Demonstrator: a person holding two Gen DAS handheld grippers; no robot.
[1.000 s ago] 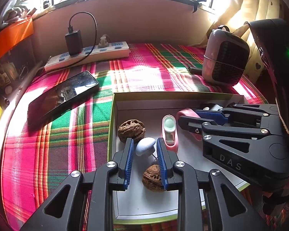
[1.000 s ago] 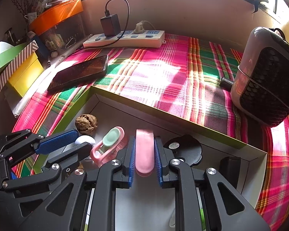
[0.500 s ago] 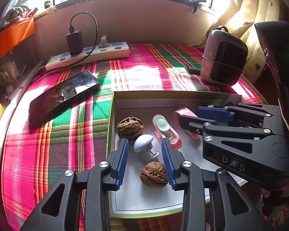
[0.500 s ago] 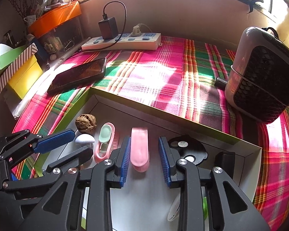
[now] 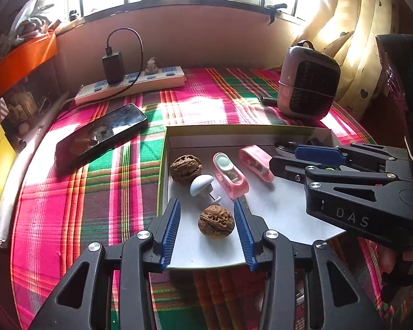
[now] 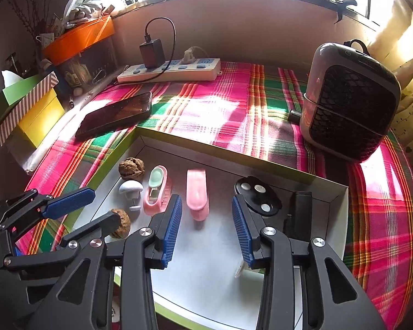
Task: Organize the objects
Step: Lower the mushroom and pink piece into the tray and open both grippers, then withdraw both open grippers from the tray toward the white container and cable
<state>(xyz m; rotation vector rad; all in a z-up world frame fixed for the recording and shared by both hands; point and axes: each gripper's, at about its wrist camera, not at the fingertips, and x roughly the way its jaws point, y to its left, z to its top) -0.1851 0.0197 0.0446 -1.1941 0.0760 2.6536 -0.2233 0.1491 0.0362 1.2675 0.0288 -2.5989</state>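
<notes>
A shallow white box with a green rim [image 5: 162, 165] lies on the plaid cloth. In it lie two walnuts [image 5: 185, 168] [image 5: 216, 221], a white mushroom-shaped knob [image 5: 201, 184], a pink clip with a mint pad [image 5: 230, 172] and a plain pink clip [image 6: 197, 195]. My left gripper [image 5: 206, 203] hovers low over the near walnut, its jaws opening and the pads not pressing on it. My right gripper [image 6: 206, 199] stands just behind the plain pink clip, jaws opening, nothing gripped. A black disc [image 6: 257, 199] lies to its right.
A phone [image 5: 102, 134] lies left of the box. A power strip with a charger [image 5: 132, 84] runs along the back wall. A small heater [image 6: 349, 101] stands at the back right. An orange bin [image 6: 79, 40] and a yellow box [image 6: 40, 117] crowd the left edge.
Both grippers have opened and drawn back a little. The left let go of the white knob and the right let go of the plain pink clip; both now lie in the box.
</notes>
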